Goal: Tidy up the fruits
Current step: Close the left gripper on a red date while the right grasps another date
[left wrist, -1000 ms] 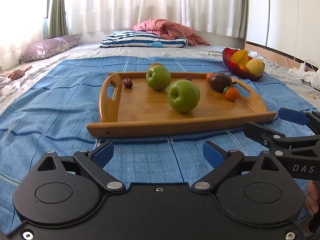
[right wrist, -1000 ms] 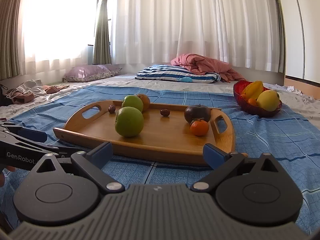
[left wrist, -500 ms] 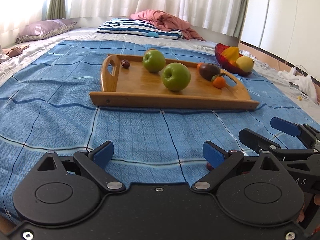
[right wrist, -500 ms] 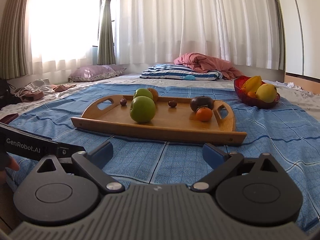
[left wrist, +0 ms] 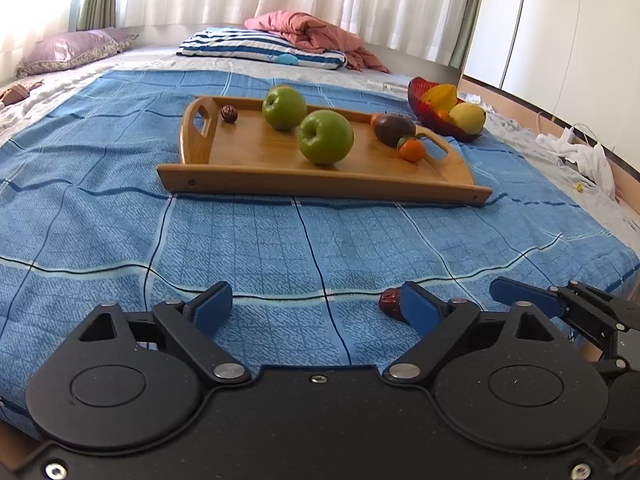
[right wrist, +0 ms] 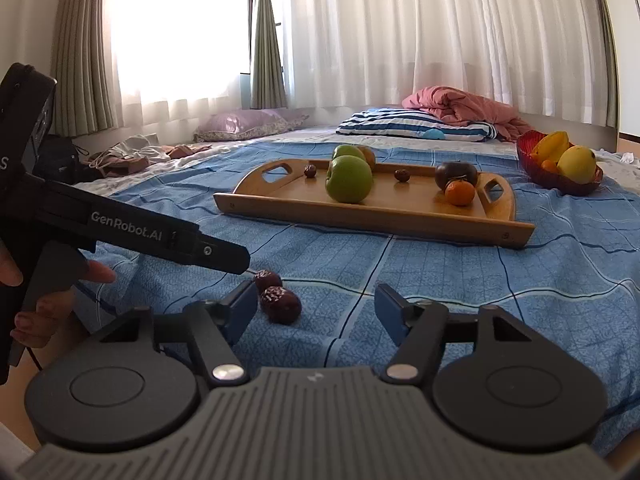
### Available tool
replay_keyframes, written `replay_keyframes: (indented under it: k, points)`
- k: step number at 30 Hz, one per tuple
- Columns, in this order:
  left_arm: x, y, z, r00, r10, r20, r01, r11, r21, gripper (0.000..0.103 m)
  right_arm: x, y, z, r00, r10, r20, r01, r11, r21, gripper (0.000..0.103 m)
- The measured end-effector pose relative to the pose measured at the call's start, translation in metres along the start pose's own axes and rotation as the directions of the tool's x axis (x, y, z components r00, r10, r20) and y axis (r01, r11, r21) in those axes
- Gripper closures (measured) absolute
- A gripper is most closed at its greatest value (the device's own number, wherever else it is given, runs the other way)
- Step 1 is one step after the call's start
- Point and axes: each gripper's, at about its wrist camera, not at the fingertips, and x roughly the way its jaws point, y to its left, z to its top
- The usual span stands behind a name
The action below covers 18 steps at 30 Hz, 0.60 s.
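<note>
Blanket margin between tray edge and two dates.

Two wrinkled dark-red jujubes lie on the blue checked bedspread just beside the right gripper's left blue pad, its jaws apart, just closing.

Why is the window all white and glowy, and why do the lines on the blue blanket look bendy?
In the right wrist view, sunlight through the window overexposes it to plain white, leaving the left gripper dark against it. In the left wrist view, the fisheye lens curves the blue blanket stripes and bows the wooden tray edge; both views stay sharp, without blur.
</note>
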Motion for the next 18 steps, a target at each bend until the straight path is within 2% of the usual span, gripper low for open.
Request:
replay_keyframes:
  k: [6, 10, 14, 18]
  points:
    - [0.000, -0.008, -0.002, 1.000, -0.017, -0.001, 0.017, 1.000, 0.022, 0.016, 0.001, 0.009, -0.003, 1.000, 0.023, 0.005, -0.023, 1.000, -0.010, 0.047]
    - [0.000, -0.015, -0.002, 0.998, -0.059, -0.010, 0.059, 0.998, 0.036, 0.033, 0.002, 0.013, -0.005, 1.000, 0.011, 0.012, -0.010, 1.000, -0.016, 0.065]
    - [0.004, -0.022, -0.004, 0.998, -0.055, -0.015, 0.056, 0.997, 0.050, 0.039, 0.001, 0.015, -0.006, 1.000, -0.007, 0.025, 0.008, 1.000, -0.020, 0.076]
    - [0.007, -0.025, -0.005, 0.998, -0.052, -0.020, 0.053, 0.997, 0.059, 0.040, -0.004, 0.016, -0.006, 0.998, -0.045, 0.033, 0.047, 0.997, -0.057, 0.077]
